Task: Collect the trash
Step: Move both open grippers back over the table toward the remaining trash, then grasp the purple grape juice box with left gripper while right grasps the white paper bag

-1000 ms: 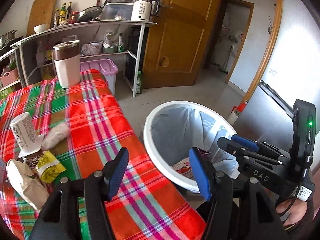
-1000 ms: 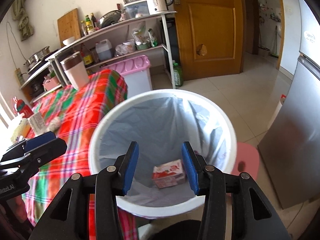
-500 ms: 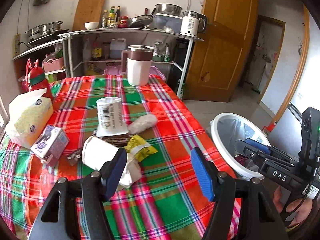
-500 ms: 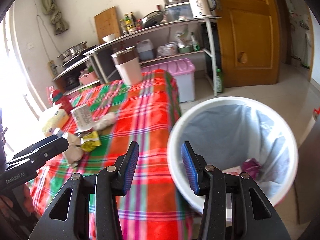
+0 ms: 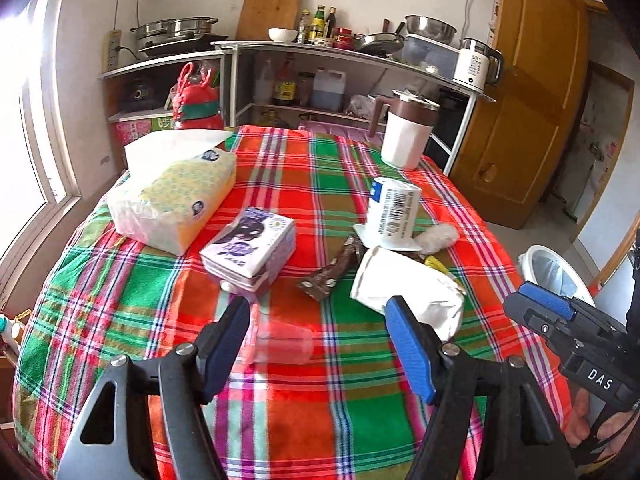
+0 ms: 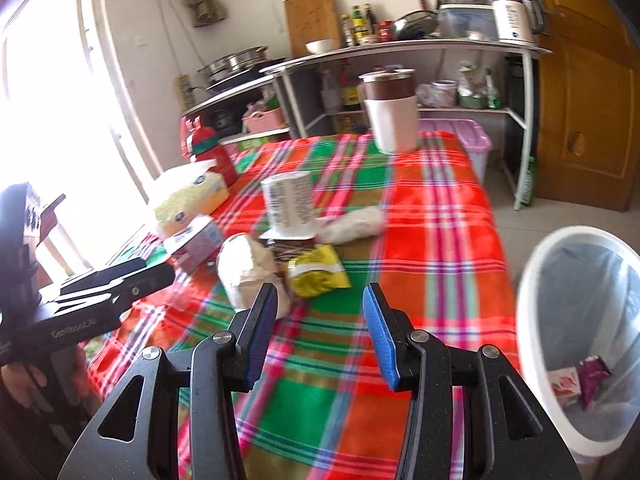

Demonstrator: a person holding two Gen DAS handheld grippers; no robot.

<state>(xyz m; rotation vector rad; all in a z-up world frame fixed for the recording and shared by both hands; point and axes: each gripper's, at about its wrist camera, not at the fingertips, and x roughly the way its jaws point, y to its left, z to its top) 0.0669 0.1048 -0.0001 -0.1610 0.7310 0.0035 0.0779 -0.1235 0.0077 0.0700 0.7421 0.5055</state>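
The trash lies in a little heap in the middle of the surface [image 5: 312, 168], which has a bright checked cloth on it. There is a crumpled white bag [image 5: 404, 284], a yellow wrapper [image 6: 318, 274], a brown wrapper [image 5: 332, 270], a white cup [image 5: 392, 212] turned upside down, and a clear plastic cup [image 5: 280, 344] lying on its side. All of it looks very light. The white bag looks soft and will likely squash, so a pinch on a puffed-up fold should hold it. The yellow wrapper looks thin and may be slippery; its raised edge seems the best spot to grab. The clear cup is stiffer but could crack or roll away, so it should be squeezed gently across its side. The left gripper [image 5: 320, 344] is spread wide with nothing in it, right over the clear cup. The right gripper [image 6: 320, 320] is wide too, holding nothing, near the white bag and yellow wrapper. The trash bin [image 6: 532, 280] stands on the floor beside the surface, with a couple of packets in it. The clear cup is hard to see because the cloth shows through it. The white bag hides most of the yellow wrapper in the left view, and the right view is blurry.
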